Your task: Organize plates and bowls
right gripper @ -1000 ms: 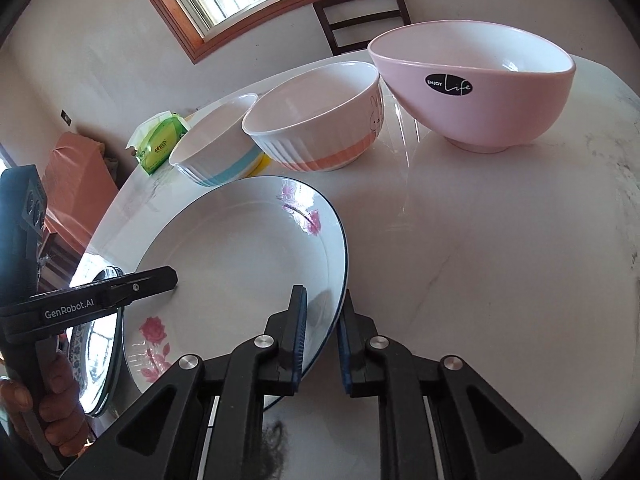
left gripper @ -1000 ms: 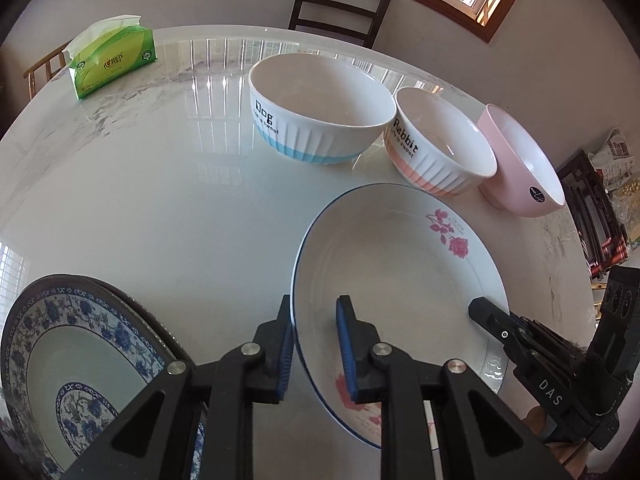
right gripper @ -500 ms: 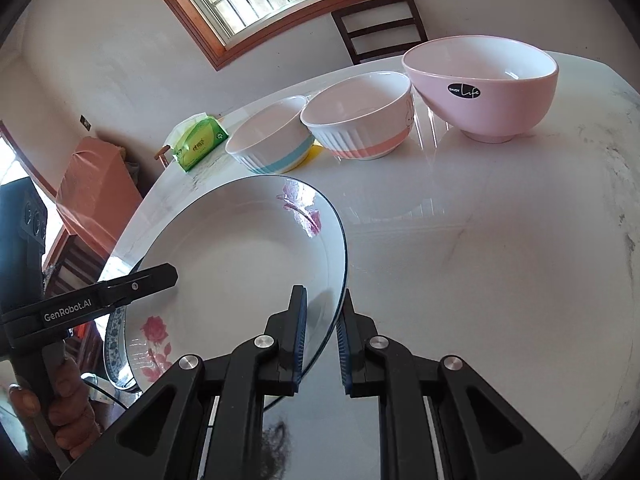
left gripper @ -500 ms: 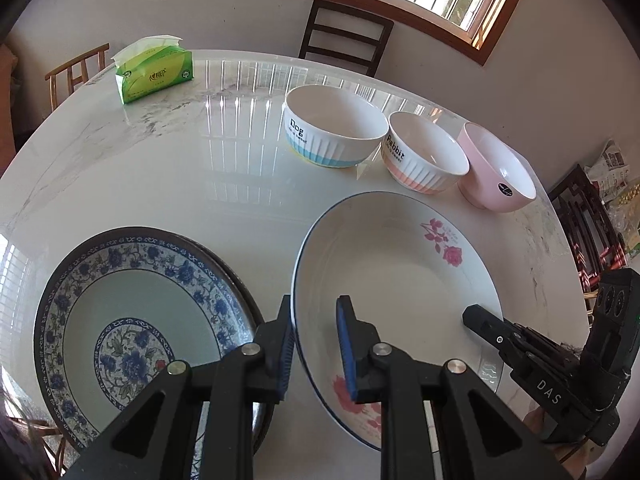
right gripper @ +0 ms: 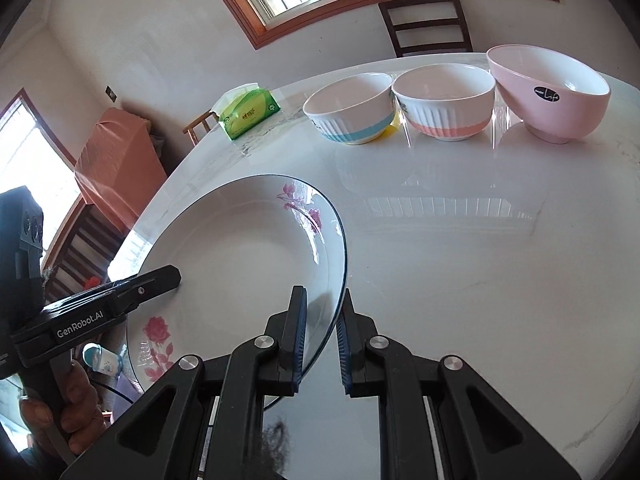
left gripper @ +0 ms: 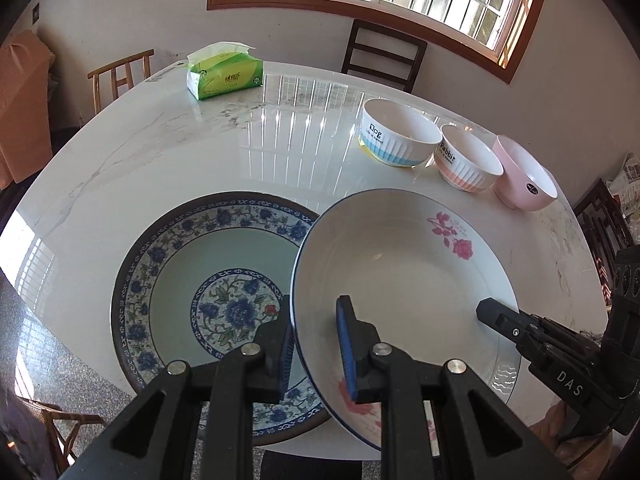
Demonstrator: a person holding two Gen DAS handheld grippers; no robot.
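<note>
A white plate with pink roses (left gripper: 400, 280) is held off the table by both grippers. My left gripper (left gripper: 314, 320) is shut on its left rim, one pad inside and one outside. My right gripper (right gripper: 322, 312) is shut on the opposite rim, and its tip (left gripper: 496, 316) shows in the left wrist view. The white plate's left edge overlaps a blue floral plate (left gripper: 192, 264) that lies on the marble table (left gripper: 160, 160). Behind stand a "Dog" bowl (left gripper: 400, 144), a "Rabbit" bowl (left gripper: 468, 164) and a pink bowl (left gripper: 528, 184) in a row.
A green tissue pack (left gripper: 226, 76) sits at the table's far side. A dark chair (left gripper: 384, 56) and a wooden chair (left gripper: 120, 76) stand behind the table. A person's hand (right gripper: 76, 404) grips the left tool. The table's near edge lies just below the plates.
Both grippers carried the white plate up and leftward, away from the bowls. The blue floral plate has come fully into view, now partly under the white plate's left edge.
</note>
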